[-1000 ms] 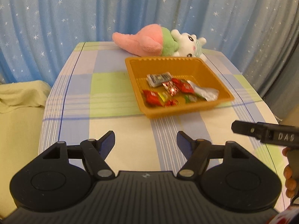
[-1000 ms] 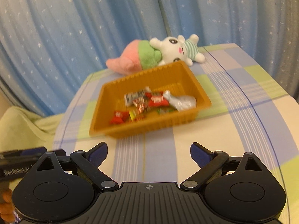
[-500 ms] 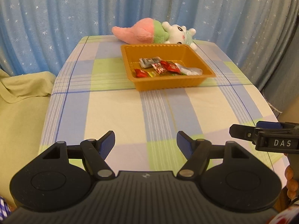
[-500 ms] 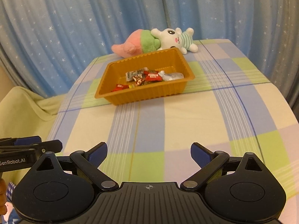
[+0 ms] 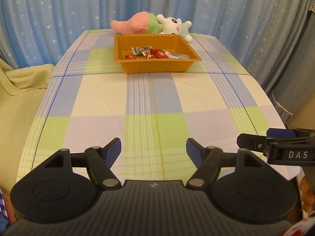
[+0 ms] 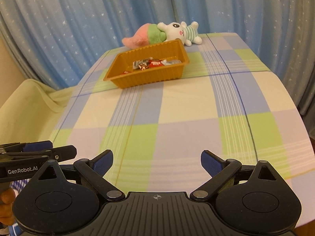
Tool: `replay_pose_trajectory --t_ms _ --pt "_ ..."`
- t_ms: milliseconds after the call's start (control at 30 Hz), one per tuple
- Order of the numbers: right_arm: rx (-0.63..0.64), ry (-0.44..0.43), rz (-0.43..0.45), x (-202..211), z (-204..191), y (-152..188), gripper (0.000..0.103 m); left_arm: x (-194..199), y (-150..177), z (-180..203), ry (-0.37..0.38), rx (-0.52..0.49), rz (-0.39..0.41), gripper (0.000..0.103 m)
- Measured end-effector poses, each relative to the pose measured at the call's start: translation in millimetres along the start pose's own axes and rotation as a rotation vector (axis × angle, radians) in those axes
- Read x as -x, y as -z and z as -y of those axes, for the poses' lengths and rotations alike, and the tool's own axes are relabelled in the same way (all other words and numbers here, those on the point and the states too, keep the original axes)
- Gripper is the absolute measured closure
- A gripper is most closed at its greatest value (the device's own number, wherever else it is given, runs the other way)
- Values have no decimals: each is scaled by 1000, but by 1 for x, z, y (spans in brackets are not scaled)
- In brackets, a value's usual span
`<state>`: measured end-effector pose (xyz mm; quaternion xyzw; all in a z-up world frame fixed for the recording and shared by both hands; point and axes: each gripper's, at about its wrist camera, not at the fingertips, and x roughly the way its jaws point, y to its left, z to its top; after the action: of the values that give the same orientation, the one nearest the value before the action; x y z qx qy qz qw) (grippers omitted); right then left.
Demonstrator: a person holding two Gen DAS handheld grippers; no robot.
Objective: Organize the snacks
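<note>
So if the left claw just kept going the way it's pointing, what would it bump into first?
Probably the bare checked tablecloth. The left claw is open, empty and tilted down at it. The orange tray of snacks sits farther on, though depth is hard to judge.

One orange tray (image 5: 157,67) sits far on the table (image 5: 153,102). It holds perhaps six wrapped snacks (image 5: 152,53), hard to separate. One plush toy (image 5: 151,24) lies beyond it.

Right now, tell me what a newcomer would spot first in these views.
The orange tray of wrapped snacks stands out at the far end of the checked tablecloth. Just behind it lies a pink, green and white plush toy, against the starry blue curtain. Near the camera, both grippers' fingers stand open and empty.
</note>
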<state>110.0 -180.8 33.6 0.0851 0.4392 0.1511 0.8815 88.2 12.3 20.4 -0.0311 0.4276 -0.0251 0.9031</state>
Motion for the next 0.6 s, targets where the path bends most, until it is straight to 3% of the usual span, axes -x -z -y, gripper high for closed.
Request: replay_pose_trajectory --t_ms 600 --pt "21 -12 -23 29 34 36 8 26 35 50 -7 -10 -2 32"
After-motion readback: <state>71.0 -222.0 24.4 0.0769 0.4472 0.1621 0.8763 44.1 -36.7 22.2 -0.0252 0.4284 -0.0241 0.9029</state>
